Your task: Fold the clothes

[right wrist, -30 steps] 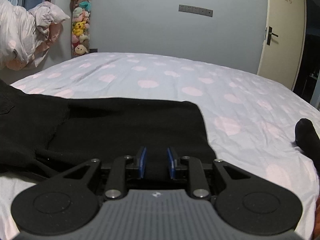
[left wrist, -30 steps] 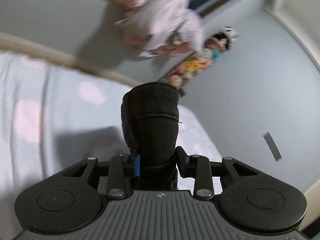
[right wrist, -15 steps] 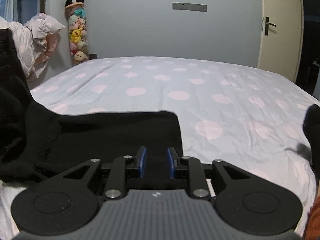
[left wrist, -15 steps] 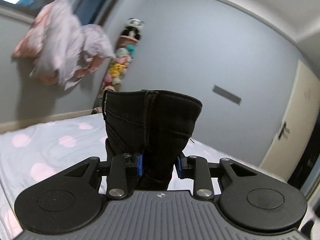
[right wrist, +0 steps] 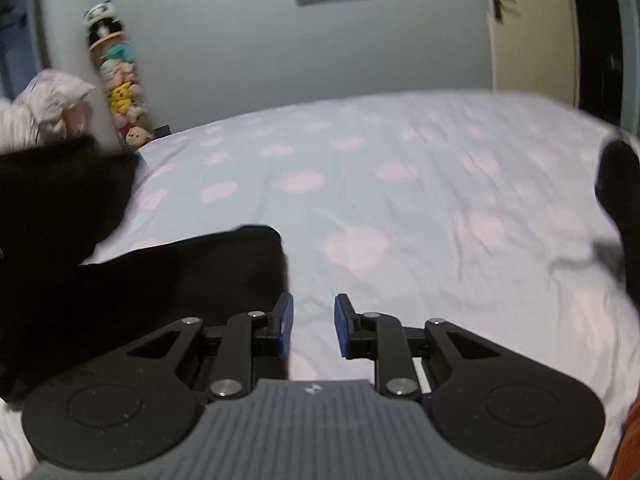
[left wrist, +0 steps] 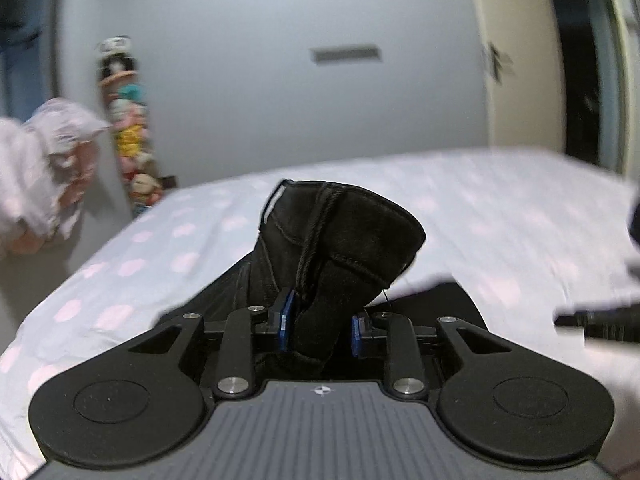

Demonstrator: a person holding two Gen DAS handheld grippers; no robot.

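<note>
While the left fingers [left wrist: 285,322], which have just been closing, pinch a bunched fold of the black garment [left wrist: 340,236] and hold it up, the right fingers [right wrist: 343,330] stand apart with only sheet between them. Black cloth [right wrist: 168,280] lies just left of them on the pink-dotted bed [right wrist: 400,184].

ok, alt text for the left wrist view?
The left gripper fingers clamp a bunched fold of black garment, lifted above a bed with a pale pink-dotted sheet. Behind it: a grey wall, a column of plush toys, a door.
</note>
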